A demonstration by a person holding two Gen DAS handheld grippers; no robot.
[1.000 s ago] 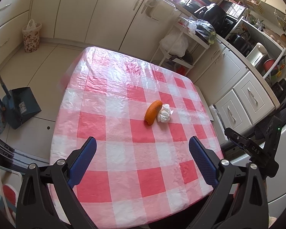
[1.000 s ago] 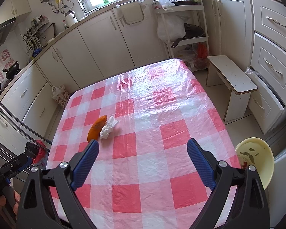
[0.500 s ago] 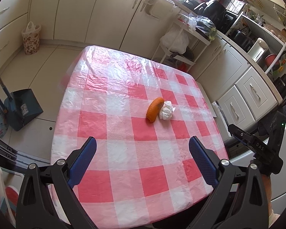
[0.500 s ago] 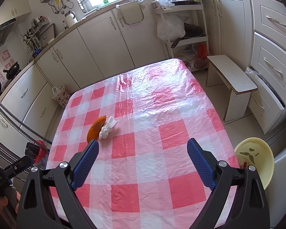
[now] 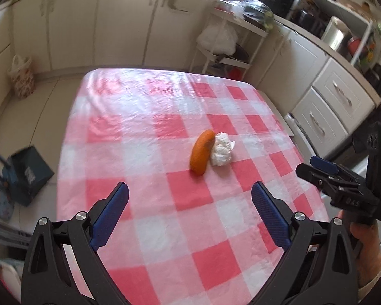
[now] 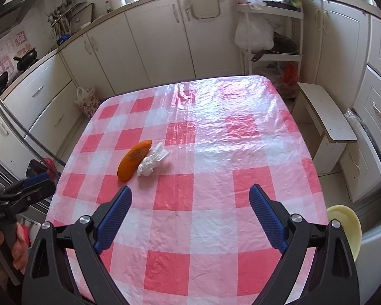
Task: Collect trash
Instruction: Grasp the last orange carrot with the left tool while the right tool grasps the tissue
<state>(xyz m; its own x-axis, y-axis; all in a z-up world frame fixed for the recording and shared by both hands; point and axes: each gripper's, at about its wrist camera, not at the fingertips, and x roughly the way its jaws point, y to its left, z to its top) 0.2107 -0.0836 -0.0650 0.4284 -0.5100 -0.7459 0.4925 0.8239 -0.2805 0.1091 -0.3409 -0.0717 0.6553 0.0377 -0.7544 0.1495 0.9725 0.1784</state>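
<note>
An orange peel (image 5: 201, 152) and a crumpled white tissue (image 5: 222, 149) lie side by side, touching, near the middle of a table with a red and white checked cloth (image 5: 165, 190). They also show in the right wrist view: the peel (image 6: 134, 159) and the tissue (image 6: 153, 162). My left gripper (image 5: 189, 217) is open and empty above the table's near edge, short of the peel. My right gripper (image 6: 190, 217) is open and empty above the near side, to the right of the tissue.
A pale yellow bin (image 6: 346, 231) stands on the floor at the table's right. A dustpan (image 5: 25, 172) lies on the floor at the left. A white stool (image 6: 326, 124), a wire shelf rack (image 6: 269, 38) and cabinets surround the table.
Both grippers have moved forward towards the peel and tissue, which look larger now. Both stay open. The peel and tissue have not moved.
</note>
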